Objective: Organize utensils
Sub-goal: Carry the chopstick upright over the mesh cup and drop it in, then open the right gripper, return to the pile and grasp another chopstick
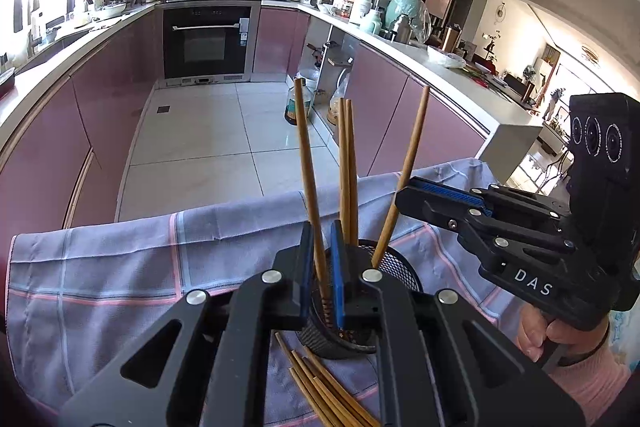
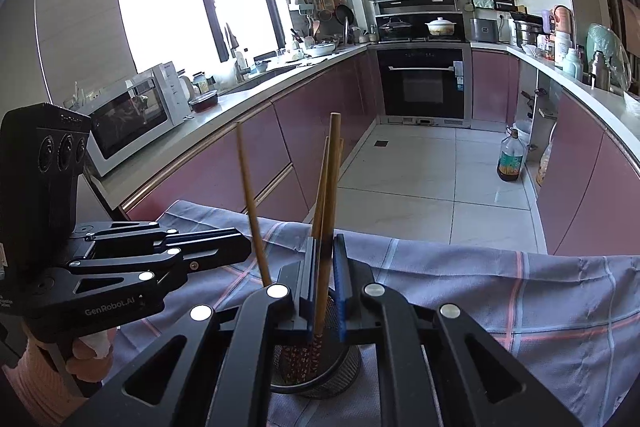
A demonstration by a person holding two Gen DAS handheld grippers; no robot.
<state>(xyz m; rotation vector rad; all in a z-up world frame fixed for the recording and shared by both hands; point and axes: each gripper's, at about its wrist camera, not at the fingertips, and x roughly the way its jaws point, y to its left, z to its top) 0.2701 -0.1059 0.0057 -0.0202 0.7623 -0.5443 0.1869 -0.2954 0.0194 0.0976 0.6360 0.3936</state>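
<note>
While both grippers lower chopsticks into the mesh cup, we are mid-drop.

Left view: our left gripper, nearly shut, pinches one chopstick over the mesh cup; loose chopsticks lie below it. Right view: our right gripper likewise clamps a patterned-tipped stick; next, we judge, release.

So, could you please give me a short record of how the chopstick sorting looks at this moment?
surface: checked cloth
container: black mesh holder, upright on the cloth
left gripper: fingers shut on left-held chopstick, its lower end inside the holder
right gripper: fingers shut on right-held chopstick, its lower end inside the holder
already stowed: two free chopsticks standing in the holder
still to sort: loose chopsticks lying on the cloth in front of the holder
</note>
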